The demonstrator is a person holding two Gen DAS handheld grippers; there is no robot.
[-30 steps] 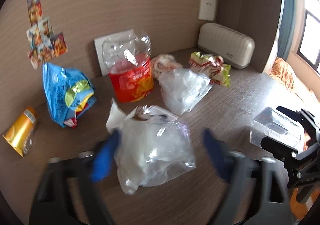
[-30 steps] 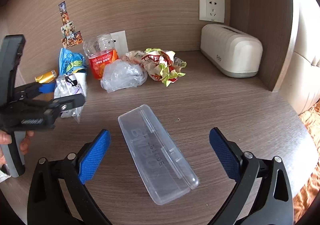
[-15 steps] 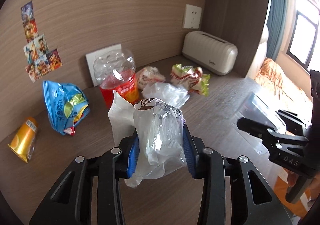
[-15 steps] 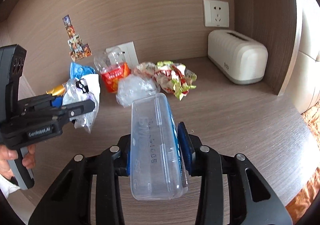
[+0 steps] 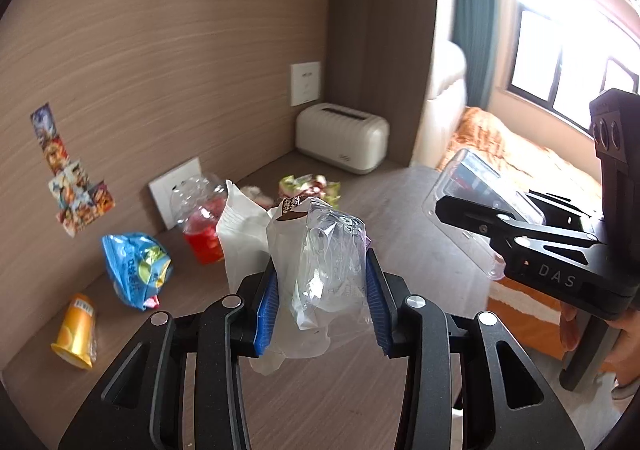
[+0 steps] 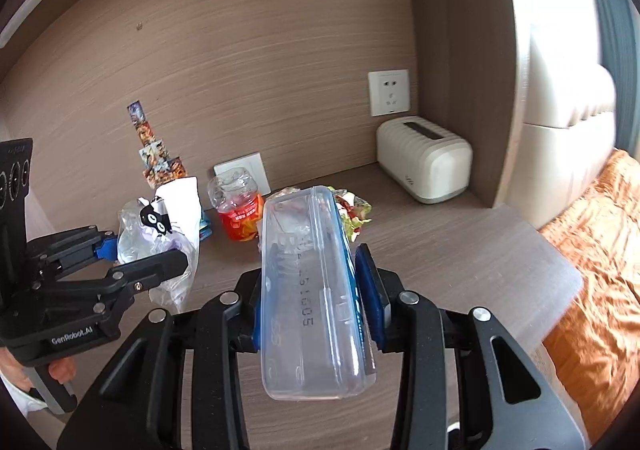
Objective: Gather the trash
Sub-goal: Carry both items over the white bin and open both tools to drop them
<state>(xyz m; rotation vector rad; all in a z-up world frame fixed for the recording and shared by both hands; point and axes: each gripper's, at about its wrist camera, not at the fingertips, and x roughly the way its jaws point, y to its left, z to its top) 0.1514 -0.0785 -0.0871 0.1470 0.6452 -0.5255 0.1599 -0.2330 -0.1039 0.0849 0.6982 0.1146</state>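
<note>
Left wrist: jaws clamp crumpled bag [image 5: 320, 270]; right's grip clear box [image 6: 310, 290], contents seemingly indistinct.

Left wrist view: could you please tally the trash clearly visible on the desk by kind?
Snack wrappers: 2 (blue snack bag, green-red wrapper)
Crushed red-labelled bottle: 1
Orange can: 1
Total: 4
Pale scrap behind held bag: unclear, uncounted.

Glossy crinkled clear plastic bag [image 5: 320, 270], smooth transparent plastic box [image 6: 308, 290], matt wood-grain table [image 6: 460, 250], ribbed matt toaster [image 6: 424, 160].
</note>
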